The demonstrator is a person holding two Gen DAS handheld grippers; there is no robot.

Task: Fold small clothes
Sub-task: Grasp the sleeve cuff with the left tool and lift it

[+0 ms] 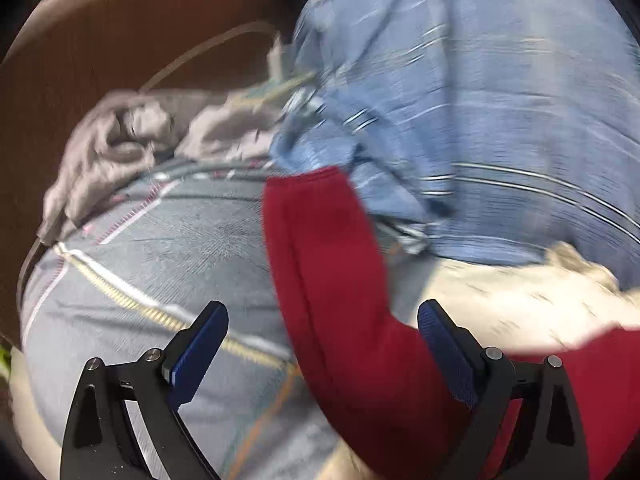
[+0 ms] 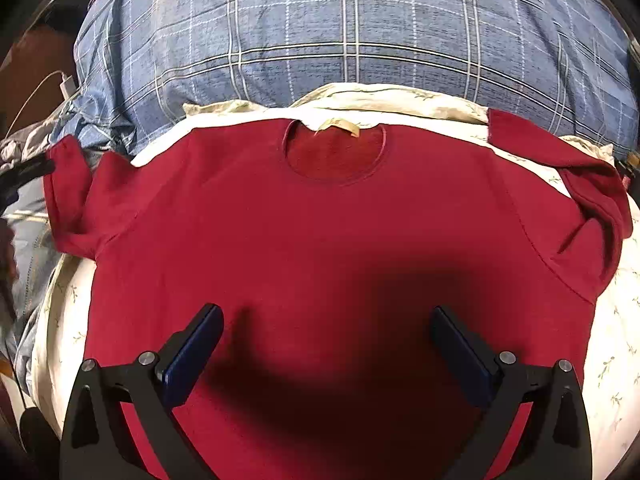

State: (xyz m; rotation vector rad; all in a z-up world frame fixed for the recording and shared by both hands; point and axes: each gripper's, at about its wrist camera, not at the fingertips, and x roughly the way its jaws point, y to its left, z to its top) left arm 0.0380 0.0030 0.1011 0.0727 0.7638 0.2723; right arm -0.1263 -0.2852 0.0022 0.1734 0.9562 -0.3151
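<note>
A dark red T-shirt [image 2: 320, 232] lies spread flat, front up, on a cream floral sheet [image 2: 612, 360], collar toward the far side. My right gripper [image 2: 326, 344] is open and empty, hovering over the shirt's lower middle. In the blurred left wrist view, my left gripper [image 1: 322, 336] is open over the shirt's left sleeve [image 1: 324, 264]; the sleeve lies between the jaws, not pinched.
A blue plaid pillow [image 2: 352, 28] lies just beyond the shirt's collar and also shows in the left wrist view [image 1: 480, 100]. A grey quilted cover [image 1: 160, 248] and crumpled grey cloth [image 1: 120, 140] lie left of the sleeve. A white cable [image 2: 36, 92] runs at far left.
</note>
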